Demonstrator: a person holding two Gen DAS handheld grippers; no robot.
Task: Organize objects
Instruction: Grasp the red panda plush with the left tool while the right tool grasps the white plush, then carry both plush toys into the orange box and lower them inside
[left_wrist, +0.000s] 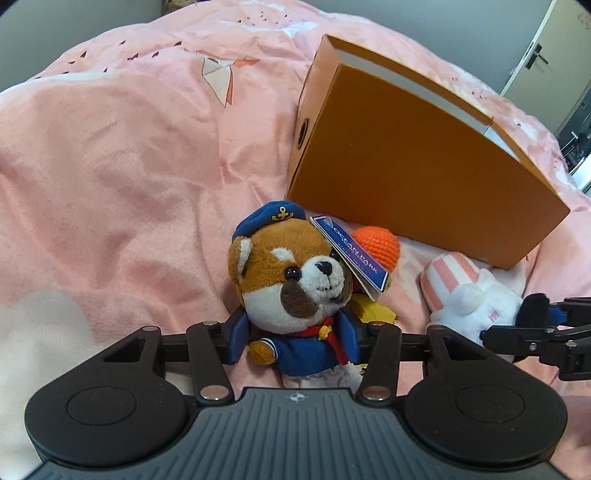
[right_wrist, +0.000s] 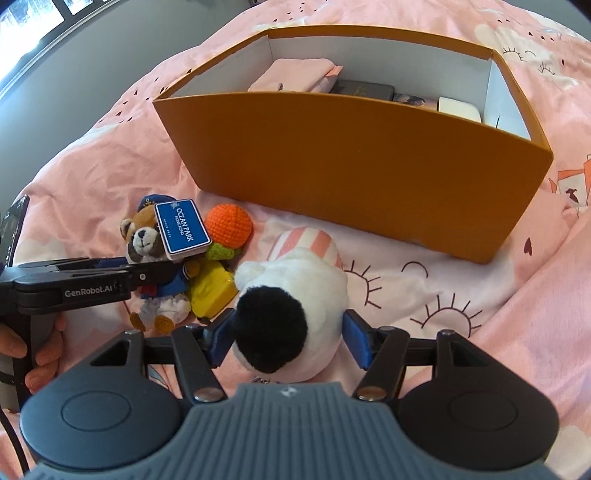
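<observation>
Bedding first: the pink printed quilt (right_wrist: 480, 295) carries everything here, and on it stands the open orange cardboard box (right_wrist: 351, 177) with white inner walls, already holding a pink pouch and some flat items at its far side. Just in front of its near wall lie the toys you have to tidy away.

Largest of them is the white plush toy with a black pom-pom and a pink-striped cap (right_wrist: 295, 291). Your right gripper (right_wrist: 290, 339) straddles it with its blue pads spread on either side; a gap shows at the right pad, so I judge it bracketed, not yet pinched. Close squarely on the firm white body, not on the pom-pom (which would squash and slip).

Next is the brown-and-white plush dog in a blue sailor suit and cap (left_wrist: 291, 280), with a blue Ocean Park card tag (left_wrist: 351, 254) hanging at its ear. Your left gripper (left_wrist: 295, 341) stands spread about its torso, the pads just beside the blue jacket without clearly pressing. Grip at the chest and keep the tag clear of the pads.

Smaller still, a yellow soft toy (right_wrist: 212, 291) and an orange crocheted ball (right_wrist: 229, 225) lie touching the dog; lift straight up so you do not drag them, then clear the box's near wall before releasing.
</observation>
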